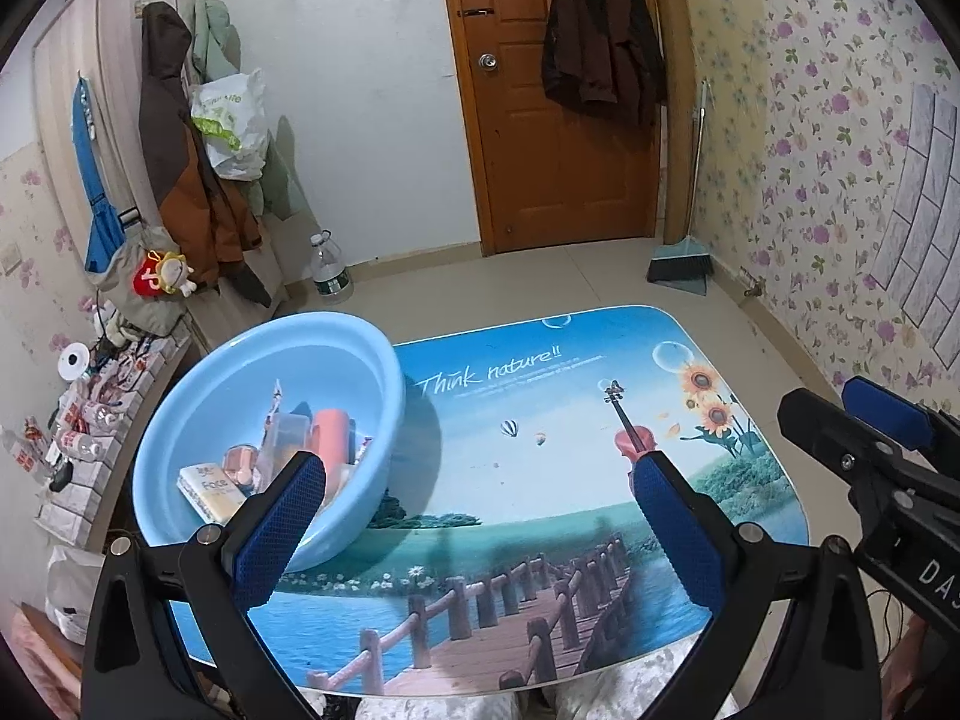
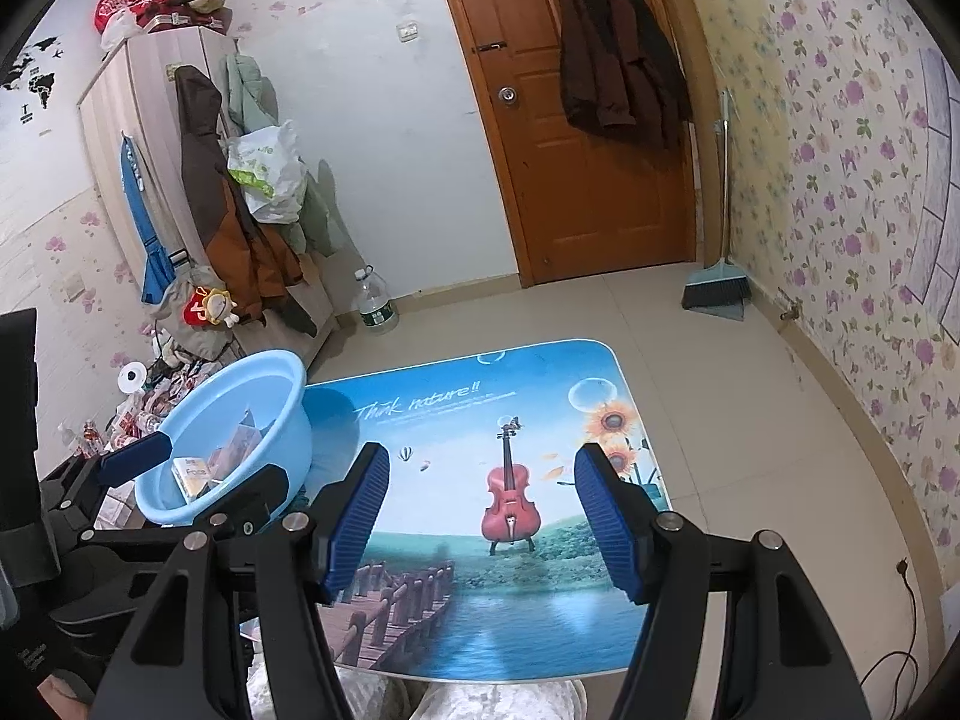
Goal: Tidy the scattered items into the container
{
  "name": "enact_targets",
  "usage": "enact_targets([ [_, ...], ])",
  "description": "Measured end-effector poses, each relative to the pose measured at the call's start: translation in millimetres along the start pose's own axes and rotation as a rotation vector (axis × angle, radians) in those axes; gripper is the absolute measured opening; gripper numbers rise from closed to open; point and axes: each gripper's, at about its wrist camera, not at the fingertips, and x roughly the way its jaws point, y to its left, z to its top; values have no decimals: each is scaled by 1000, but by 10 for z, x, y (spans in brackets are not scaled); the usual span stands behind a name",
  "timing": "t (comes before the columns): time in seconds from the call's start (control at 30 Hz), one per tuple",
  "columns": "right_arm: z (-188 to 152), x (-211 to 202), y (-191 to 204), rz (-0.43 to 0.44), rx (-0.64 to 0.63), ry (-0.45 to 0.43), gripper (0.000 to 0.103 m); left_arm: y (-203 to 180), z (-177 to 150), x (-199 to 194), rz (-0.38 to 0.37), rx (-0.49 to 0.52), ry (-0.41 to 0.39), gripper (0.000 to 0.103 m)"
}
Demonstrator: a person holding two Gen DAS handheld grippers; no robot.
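Observation:
A light blue plastic basin sits on the left end of a small printed table; it also shows in the right wrist view. Inside it lie several items: a yellow-white tissue pack marked "Face", an orange cylinder and a clear box. My left gripper is open and empty, above the table's near half, just right of the basin. My right gripper is open and empty over the table's middle; it also shows in the left wrist view.
The table carries a picture of a violin, sunflowers and a bridge. A cluttered brick-pattern shelf stands left of the basin. On the floor beyond stand a water bottle, a broom with dustpan, a wardrobe with hung coats and a wooden door.

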Motion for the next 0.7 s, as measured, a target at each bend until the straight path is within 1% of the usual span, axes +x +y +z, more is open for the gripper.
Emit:
enact_targets([
  [0.3,-6,174,-96,-11,19,24,66,1,7,141,11,-17,29,103],
  [0.7,2,183,-101,-11,18,25,66,63,-3,158,16,-32,37,103],
])
